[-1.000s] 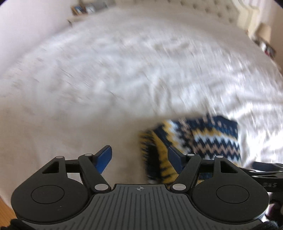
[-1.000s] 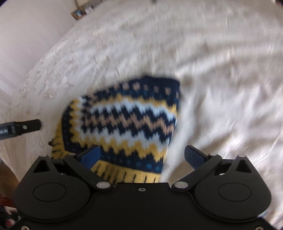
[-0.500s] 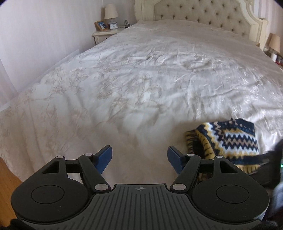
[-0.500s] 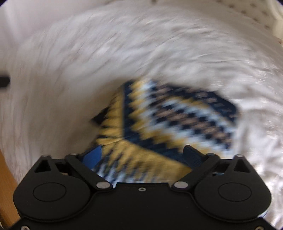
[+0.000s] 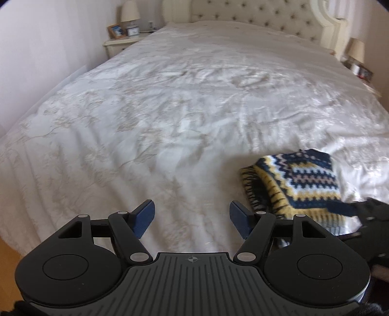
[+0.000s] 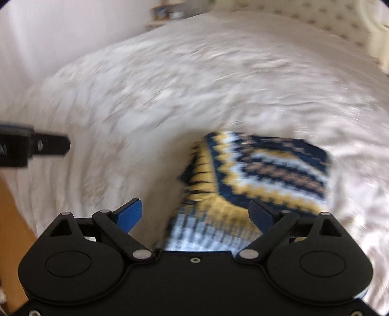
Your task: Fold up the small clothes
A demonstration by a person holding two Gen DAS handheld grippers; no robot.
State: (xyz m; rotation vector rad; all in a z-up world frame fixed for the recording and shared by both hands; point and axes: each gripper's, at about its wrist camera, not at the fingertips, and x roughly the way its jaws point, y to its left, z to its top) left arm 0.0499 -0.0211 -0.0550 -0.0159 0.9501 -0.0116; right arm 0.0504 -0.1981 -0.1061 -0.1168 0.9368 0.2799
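A small knitted sweater (image 5: 296, 184), navy with yellow and white zigzags, lies folded on the white bedspread (image 5: 170, 121) near the bed's front edge. My left gripper (image 5: 192, 217) hangs open over bare bedspread to the left of the sweater, with nothing between its blue pads. My right gripper (image 6: 195, 216) is open wide just above the sweater (image 6: 262, 170). The sweater's near end shows between its jaws, but the pads do not press on it. The view is blurred. The right gripper's dark tip (image 5: 369, 214) reaches over the sweater's near corner.
A tufted headboard (image 5: 255, 14) stands at the far end. A nightstand (image 5: 121, 41) with a lamp and photo frames stands at the back left, another lamp (image 5: 356, 51) at the back right. Wooden floor (image 6: 14, 206) shows beyond the bed's left front edge.
My left gripper drew off to the left, leaving the sweater at its right. My right gripper swung and rolled over the sweater, which now lies right of centre in its view.
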